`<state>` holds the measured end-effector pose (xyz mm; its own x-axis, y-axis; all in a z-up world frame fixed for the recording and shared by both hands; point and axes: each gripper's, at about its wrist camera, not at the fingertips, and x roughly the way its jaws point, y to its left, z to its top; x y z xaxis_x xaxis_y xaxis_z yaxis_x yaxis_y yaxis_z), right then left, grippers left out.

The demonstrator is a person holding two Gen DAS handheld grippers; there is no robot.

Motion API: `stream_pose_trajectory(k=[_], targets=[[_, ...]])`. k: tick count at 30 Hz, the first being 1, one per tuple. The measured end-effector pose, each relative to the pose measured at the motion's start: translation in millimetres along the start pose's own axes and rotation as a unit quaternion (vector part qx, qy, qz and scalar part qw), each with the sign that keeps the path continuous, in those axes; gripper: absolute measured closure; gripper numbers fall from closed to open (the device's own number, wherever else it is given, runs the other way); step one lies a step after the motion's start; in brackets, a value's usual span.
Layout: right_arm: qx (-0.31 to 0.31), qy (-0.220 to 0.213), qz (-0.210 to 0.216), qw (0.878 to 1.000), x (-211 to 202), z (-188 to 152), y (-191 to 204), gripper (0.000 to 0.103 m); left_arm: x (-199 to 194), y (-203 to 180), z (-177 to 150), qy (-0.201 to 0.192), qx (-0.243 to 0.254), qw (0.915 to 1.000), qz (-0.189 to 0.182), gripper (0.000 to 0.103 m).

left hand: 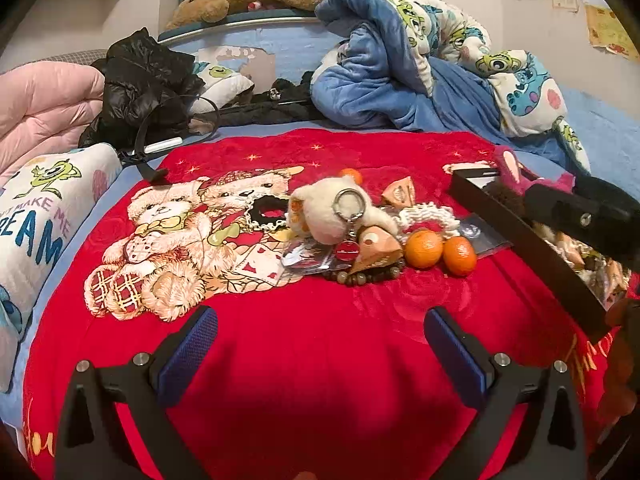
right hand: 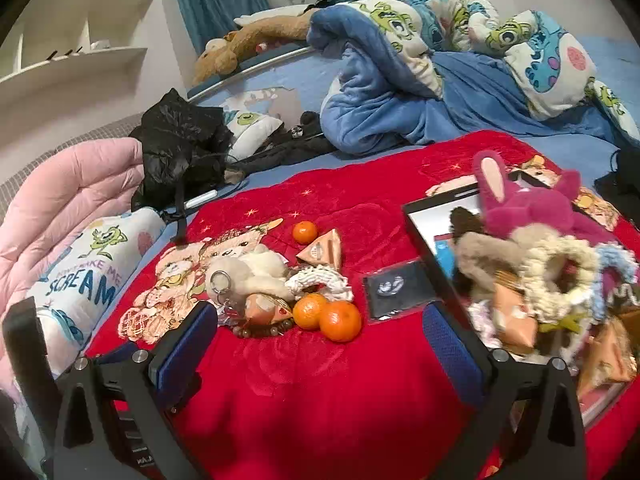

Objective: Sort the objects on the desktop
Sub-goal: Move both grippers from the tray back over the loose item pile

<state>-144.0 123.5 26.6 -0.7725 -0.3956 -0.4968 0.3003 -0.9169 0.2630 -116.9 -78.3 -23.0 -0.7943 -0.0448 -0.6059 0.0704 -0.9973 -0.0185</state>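
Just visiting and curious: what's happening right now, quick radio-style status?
Left claw open, empty, above red blanket. Right claw open, empty. Oranges, plush keychain, beads still loose; black tray at right already heaped with toys. Nothing blocking.

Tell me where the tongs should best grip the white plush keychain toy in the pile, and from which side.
Probably the round fluffy body of the white plush toy, taken from above. It lies on top of the pile, with beads and a wedge-shaped packet crowding its near side, so a low approach looks blocked. The metal ring looks too thin to hold firmly. Both tongs stand open.
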Motion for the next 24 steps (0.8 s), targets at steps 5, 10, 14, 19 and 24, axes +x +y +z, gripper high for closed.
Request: stream_pose_trajectory(k=[5, 10, 14, 19, 24], targets=[[-0.029, 0.010, -0.015, 0.999, 21, -1, 7, 0.005, 13, 5, 7, -0.001, -0.009, 1.0000, -0.004, 0.000], [-0.029, 0.033, -0.016, 0.999, 39, -3, -3, 0.010, 34, -4, 12, 0.017, 0.002, 0.9998, -0.012, 0.000], [-0.034, 0.053, -0.020, 0.998, 57, -7, -9, 0.014, 47, -13, 17, 0.021, 0.011, 0.9996, -0.015, 0.000], [-0.030, 0.089, -0.019, 0.995, 84, -17, -16, 0.022, 67, -20, 16, 0.048, 0.021, 0.9985, -0.012, 0.000], [-0.018, 0.121, -0.019, 0.992, 101, -24, -22, 0.030, 70, -21, 14, 0.052, 0.023, 0.9983, -0.014, 0.000]])
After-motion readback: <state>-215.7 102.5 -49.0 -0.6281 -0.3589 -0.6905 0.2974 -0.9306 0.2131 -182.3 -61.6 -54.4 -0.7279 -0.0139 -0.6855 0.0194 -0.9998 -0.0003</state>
